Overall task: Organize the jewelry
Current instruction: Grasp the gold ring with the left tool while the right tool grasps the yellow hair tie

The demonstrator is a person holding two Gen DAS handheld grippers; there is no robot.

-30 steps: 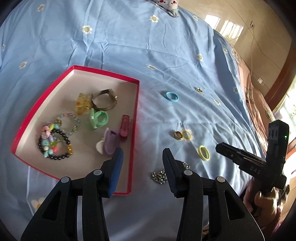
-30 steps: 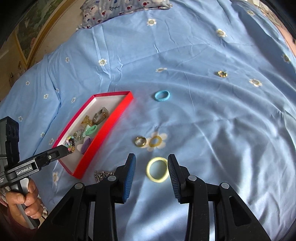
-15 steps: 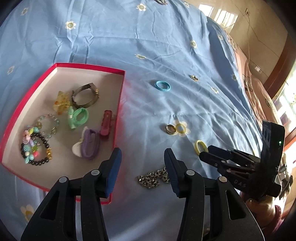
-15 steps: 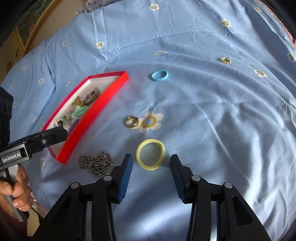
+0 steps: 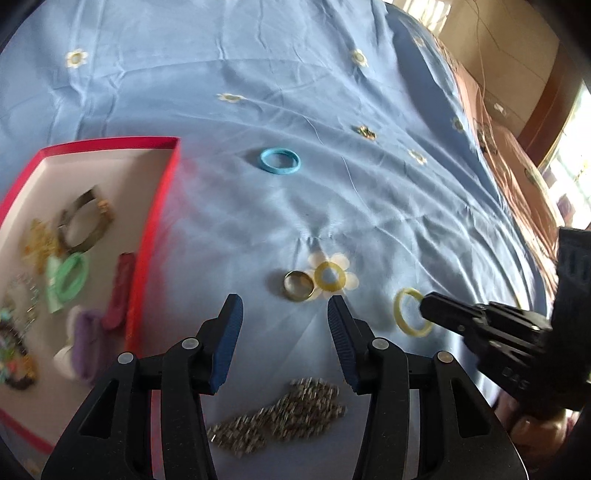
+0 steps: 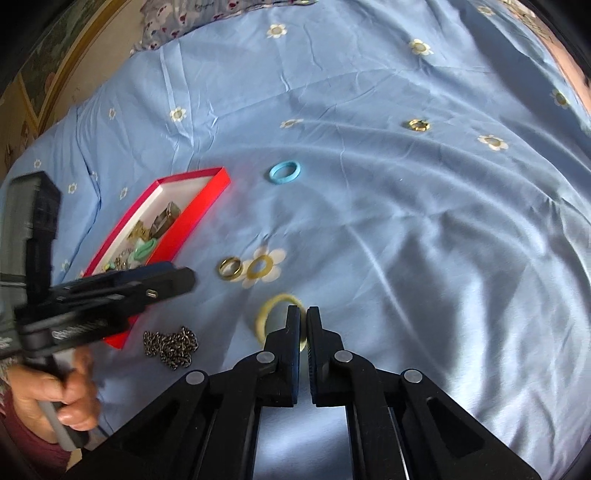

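From the left wrist, our left tongs [image 5: 284,310] hang released over the metal chain [image 5: 280,413] on the bed [image 5: 295,92]. From the right wrist, our right tongs [image 6: 303,317] are clenched on the yellow ring's [image 6: 267,314] thin rim; we risk it slipping free before the red box [image 6: 207,214].

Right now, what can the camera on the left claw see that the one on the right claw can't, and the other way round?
Only the left view shows the purple piece and maroon clip in the red box, plus the window. Only the right view shows the hand gripping the left claw's handle, and a patterned pillow. Both show the blue ring, gold ring, chain, and the right claw shut on the yellow ring.
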